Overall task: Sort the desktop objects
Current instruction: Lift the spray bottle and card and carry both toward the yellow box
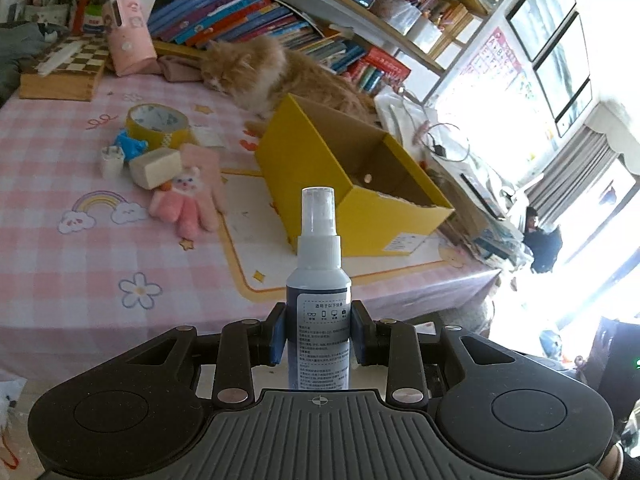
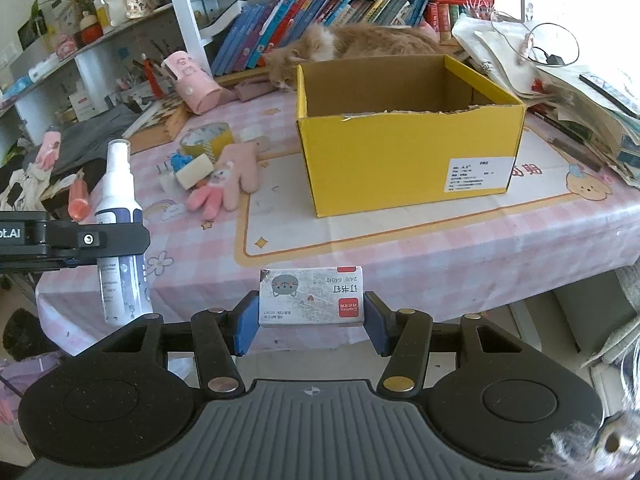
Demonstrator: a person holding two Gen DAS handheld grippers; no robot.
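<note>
My left gripper [image 1: 318, 334] is shut on a white spray bottle [image 1: 318, 280] and holds it upright in front of the table's near edge. The bottle also shows in the right wrist view [image 2: 118, 224], held by the left gripper [image 2: 120, 240] at the far left. My right gripper [image 2: 311, 318] is shut on a small staple box [image 2: 311, 296] with a cat picture, just off the table's front edge. An open yellow cardboard box [image 1: 352, 184] [image 2: 408, 152] stands on the table beyond both grippers; its inside looks empty.
On the pink checked tablecloth [image 1: 60, 168] lie a tape roll [image 1: 158, 126] [image 2: 208, 140], a beige block [image 1: 156, 168], a pink plush glove [image 1: 192, 196] [image 2: 228, 184] and a blue toy [image 1: 130, 146]. An orange cat [image 1: 280, 76] [image 2: 360, 46] lies behind the box. Books and paper piles [image 2: 580, 92] line the back and right.
</note>
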